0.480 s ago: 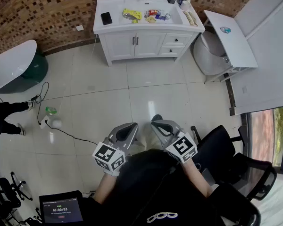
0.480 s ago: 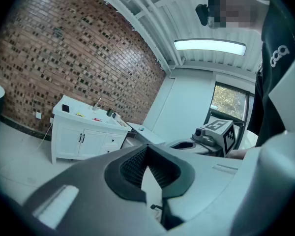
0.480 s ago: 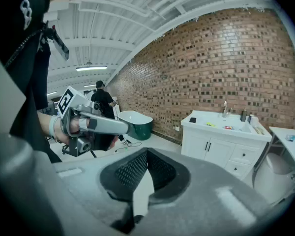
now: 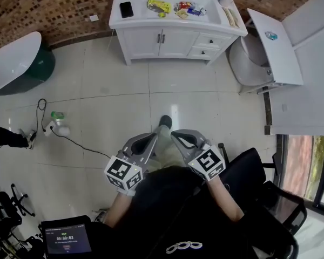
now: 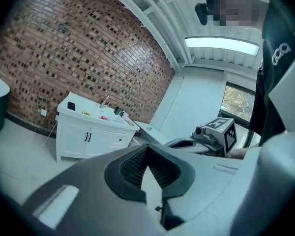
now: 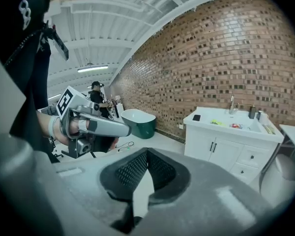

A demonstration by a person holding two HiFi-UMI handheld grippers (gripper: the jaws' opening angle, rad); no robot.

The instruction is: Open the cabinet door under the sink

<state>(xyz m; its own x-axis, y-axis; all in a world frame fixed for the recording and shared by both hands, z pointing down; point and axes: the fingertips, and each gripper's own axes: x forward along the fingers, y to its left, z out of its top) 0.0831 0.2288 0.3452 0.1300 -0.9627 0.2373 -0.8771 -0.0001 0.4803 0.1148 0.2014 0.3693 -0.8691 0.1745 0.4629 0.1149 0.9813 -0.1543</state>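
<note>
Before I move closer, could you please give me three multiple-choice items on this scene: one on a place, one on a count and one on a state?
1. Where does the black phone lie?
A) on the vanity top, at its left end
B) on the floor
C) in the bathtub

2. How many cabinet doors are there?
A) one
B) two
C) four

3. How do those doors stand?
A) both shut
B) one ajar
C) both wide open

Answers:
1 A, the phone rests on the white top near its left edge.
2 B, two handles sit side by side at the middle seam.
3 A, both fronts lie flush with the frame.
</note>
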